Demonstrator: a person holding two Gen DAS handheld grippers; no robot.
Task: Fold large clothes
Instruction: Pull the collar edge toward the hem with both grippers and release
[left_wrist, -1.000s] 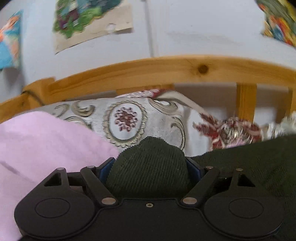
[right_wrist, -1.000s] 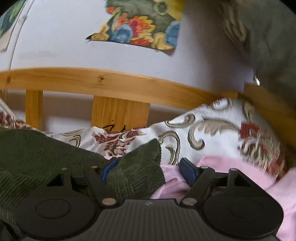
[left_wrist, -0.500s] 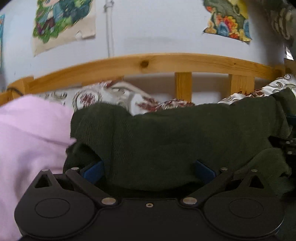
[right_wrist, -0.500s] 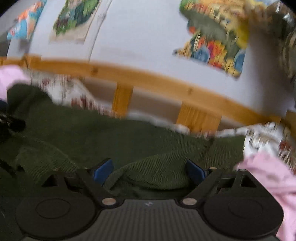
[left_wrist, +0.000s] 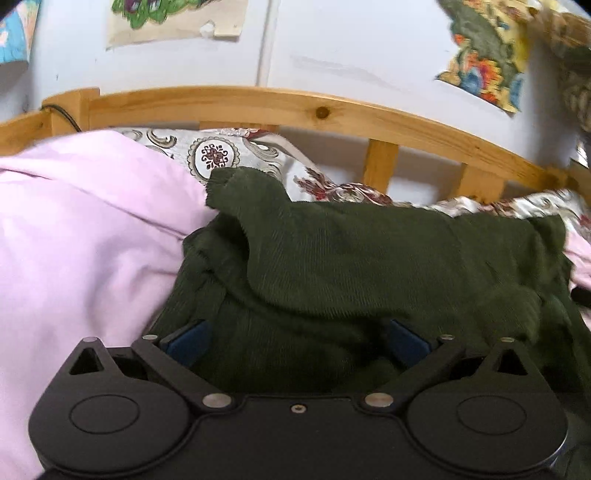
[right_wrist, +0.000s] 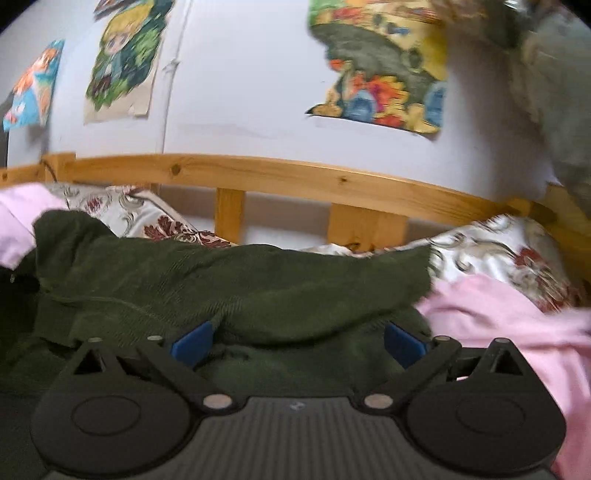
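A dark green corduroy garment (left_wrist: 369, 258) lies folded across the pink bedsheet (left_wrist: 81, 240), its upper layer turned over the lower one. My left gripper (left_wrist: 297, 338) is open wide at the garment's near edge. Green cloth lies between its blue pads (left_wrist: 188, 339) but they do not press on it. In the right wrist view the same garment (right_wrist: 240, 284) stretches to the left. My right gripper (right_wrist: 297, 341) has its jaws opening. Cloth fills the gap between its pads (right_wrist: 192, 343), which stand apart from it.
A wooden slatted headboard (left_wrist: 321, 110) runs behind the bed, with patterned pillows (left_wrist: 221, 158) against it. Another pillow (right_wrist: 498, 251) and pink sheet (right_wrist: 498, 317) lie right of the garment. Colourful posters (right_wrist: 376, 74) hang on the pale wall.
Both grippers let go of the green cloth corners they pinched and spread wide. Both drew back from the headboard, and the garment now lies spread in front of them.
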